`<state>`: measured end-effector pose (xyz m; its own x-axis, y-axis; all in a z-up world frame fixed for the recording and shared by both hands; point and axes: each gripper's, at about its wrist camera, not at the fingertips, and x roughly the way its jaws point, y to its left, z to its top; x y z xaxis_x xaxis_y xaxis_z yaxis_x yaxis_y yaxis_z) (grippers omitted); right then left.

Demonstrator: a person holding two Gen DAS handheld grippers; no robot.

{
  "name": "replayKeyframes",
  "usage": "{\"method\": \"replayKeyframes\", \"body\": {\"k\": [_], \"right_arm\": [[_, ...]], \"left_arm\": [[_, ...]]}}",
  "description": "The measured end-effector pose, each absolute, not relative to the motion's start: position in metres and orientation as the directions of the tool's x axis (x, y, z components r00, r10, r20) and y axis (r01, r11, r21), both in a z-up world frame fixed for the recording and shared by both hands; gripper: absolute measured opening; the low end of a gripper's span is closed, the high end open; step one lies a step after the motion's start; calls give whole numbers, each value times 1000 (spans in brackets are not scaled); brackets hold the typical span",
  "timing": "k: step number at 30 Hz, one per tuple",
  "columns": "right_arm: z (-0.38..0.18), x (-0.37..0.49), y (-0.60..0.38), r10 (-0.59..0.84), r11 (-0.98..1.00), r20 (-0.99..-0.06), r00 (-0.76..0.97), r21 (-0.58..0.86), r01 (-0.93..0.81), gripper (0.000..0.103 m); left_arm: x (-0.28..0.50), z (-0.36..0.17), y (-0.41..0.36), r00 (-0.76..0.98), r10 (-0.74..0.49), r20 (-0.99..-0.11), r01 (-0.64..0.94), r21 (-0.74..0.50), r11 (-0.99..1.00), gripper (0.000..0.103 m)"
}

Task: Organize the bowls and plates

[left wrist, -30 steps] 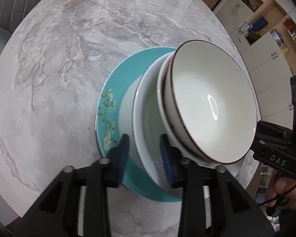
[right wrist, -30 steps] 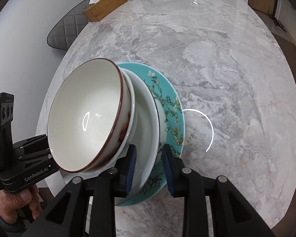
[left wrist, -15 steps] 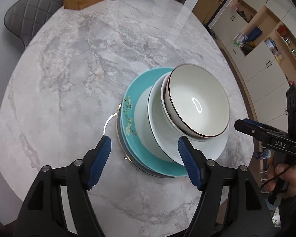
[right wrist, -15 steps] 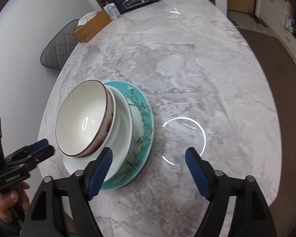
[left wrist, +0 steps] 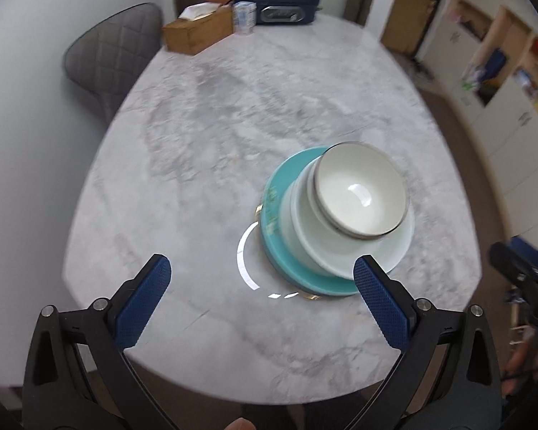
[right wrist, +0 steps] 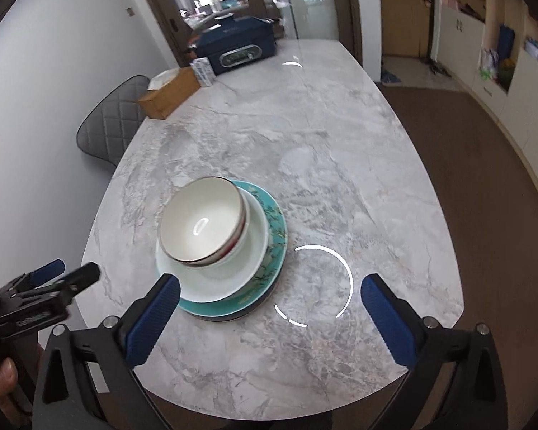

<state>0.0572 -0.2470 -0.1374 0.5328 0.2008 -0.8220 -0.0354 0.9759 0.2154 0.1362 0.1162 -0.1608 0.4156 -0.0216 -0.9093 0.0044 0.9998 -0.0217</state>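
A stack of dishes sits on the grey marble table (right wrist: 340, 150), close to the near edge; at the bottom is a big teal plate (right wrist: 274, 231) with a branch of small flowers painted along its rim, and a thin dark rim, too thin to make out, peeks out from under it; on the teal plate rests a pale white plate (right wrist: 247, 258), smooth and plain, a bit smaller, so a ring of teal shows around one side; on top sit two bowls, one inside the other; the top bowl (right wrist: 201, 227) is creamy white inside with a thin dark rim, and a reddish band shows on its outer side; the lower bowl (right wrist: 245, 220) is white and only its edge shows; a bright curved light shines in the bottom of the top bowl; in the left wrist view the same stack is a little blurry, with the teal plate (left wrist: 279, 251) sticking out to the left; the left gripper (left wrist: 262, 276) has its blue fingers far apart, and its jaws have just been opening; nothing is between them but table, though the right finger overlaps the stack's near edge; the right gripper (right wrist: 269, 297) also has its fingers spread wide after just opening; the stack's near right edge shows between them, and they grip nothing; far across the table are a wooden box (right wrist: 168, 93) and a dark blue appliance (right wrist: 236, 52); a grey quilted chair (right wrist: 111, 125) stands beside the table.
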Motion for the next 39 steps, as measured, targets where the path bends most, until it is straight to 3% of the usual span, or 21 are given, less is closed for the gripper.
{"method": "replayKeyframes", "body": {"k": [3, 5, 7, 12, 15, 18, 23, 25, 28, 31, 35, 39], "right_arm": [[-120, 52, -237, 180, 983, -809, 559, 175, -63, 103], [-108, 47, -233, 158, 987, -799, 580, 142, -74, 103], [-99, 42, -233, 146, 989, -789, 597, 114, -92, 103], [-84, 28, -240, 149, 988, -772, 618, 85, -132, 103], [-74, 18, -250, 157, 986, -760, 631, 85, -142, 103], [-63, 8, -257, 171, 984, -747, 642, 95, -152, 103], [-30, -19, -257, 197, 978, -676, 710, 87, -189, 103], [-14, -33, -253, 203, 975, -616, 762, 58, -213, 103], [0, -46, -244, 200, 975, -593, 780, 40, -220, 103], [3, -51, -239, 198, 977, -615, 763, 63, -203, 103], [-3, -58, -226, 101, 989, -663, 742, -10, -144, 103], [-9, -59, -214, -5, 995, -724, 690, -69, -65, 103]], "left_arm": [[122, -147, 110, 445, 73, -892, -29, 67, 997, 102], [106, -132, 110, 507, 77, -858, -53, 59, 997, 102], [90, -115, 105, 554, 56, -831, -64, 24, 998, 102], [69, -103, 87, 474, -76, -877, -33, -104, 994, 102], [43, -79, 78, 547, -5, -837, -77, -57, 995, 102], [18, -52, 77, 620, -7, -785, -105, -91, 990, 103], [-31, -9, 73, 757, 208, -619, -255, 14, 967, 103], [-32, -3, 68, 754, 119, -646, -160, -6, 987, 103], [-40, -8, 73, 734, -69, -676, -71, -177, 982, 101], [-52, -22, 73, 697, -123, -706, -37, -206, 978, 102], [-65, -34, 69, 648, -84, -757, -19, -126, 992, 102], [-70, -26, 77, 684, 23, -729, -60, -25, 998, 102]]}}
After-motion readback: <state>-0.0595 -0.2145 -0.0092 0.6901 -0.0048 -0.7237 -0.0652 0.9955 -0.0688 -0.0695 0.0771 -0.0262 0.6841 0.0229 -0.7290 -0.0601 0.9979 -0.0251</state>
